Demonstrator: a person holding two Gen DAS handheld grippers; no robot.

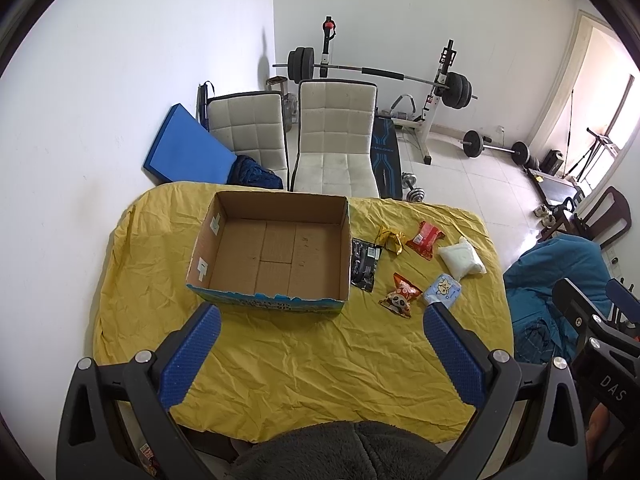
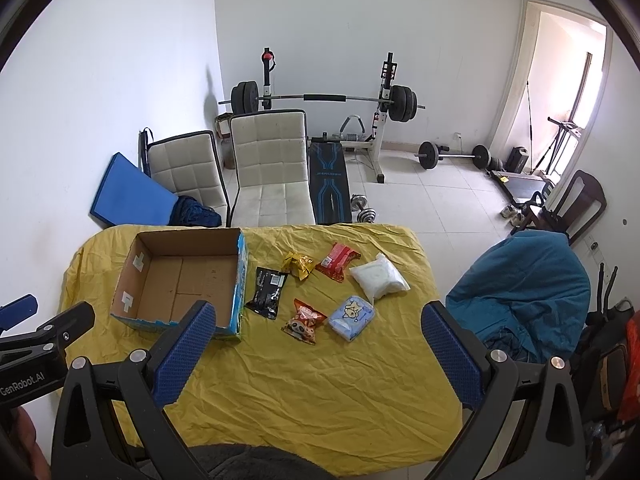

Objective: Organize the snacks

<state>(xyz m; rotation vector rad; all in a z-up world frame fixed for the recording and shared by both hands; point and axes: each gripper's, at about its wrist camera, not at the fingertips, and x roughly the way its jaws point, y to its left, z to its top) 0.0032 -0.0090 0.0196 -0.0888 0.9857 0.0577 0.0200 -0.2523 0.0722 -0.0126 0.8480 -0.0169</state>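
An empty cardboard box sits on the yellow tablecloth. To its right lie several snack packs: a black pack, a gold pack, a red pack, a white pouch, an orange panda pack and a light-blue pack. My left gripper hovers open in front of the box. My right gripper hovers open in front of the packs, holding nothing.
Two white chairs stand behind the table, with a blue mat against the wall. A weight bench and barbells fill the room behind. A chair with a blue cover stands at the table's right side.
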